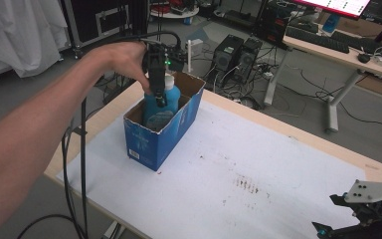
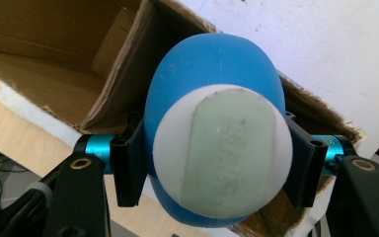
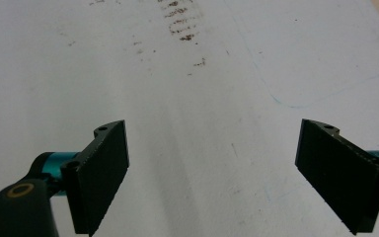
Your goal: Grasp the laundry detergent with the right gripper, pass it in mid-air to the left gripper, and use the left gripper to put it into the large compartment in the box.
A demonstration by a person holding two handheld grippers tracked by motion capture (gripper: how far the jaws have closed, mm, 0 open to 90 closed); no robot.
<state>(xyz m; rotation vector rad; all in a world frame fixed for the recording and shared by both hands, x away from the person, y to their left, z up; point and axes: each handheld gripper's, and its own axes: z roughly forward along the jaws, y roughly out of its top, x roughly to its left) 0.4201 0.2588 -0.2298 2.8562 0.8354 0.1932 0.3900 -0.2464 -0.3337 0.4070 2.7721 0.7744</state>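
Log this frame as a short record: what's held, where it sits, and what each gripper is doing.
held item: blue bottle with white cap
container: open blue box, bottle upright and partly inside
left gripper: shut on the bottle near the cap, over the box
right gripper: open, nothing between its fingers, above the white table cover
surface marks: brown specks on the cover

The left tongs (image 1: 158, 95), pointing down, grip a blue bottle (image 1: 160, 107) with a white cap standing upright in the near end of an open blue box (image 1: 161, 137) on the white-covered counter (image 1: 258, 169), while the right tongs (image 1: 345, 216) rest at the counter's near right corner.
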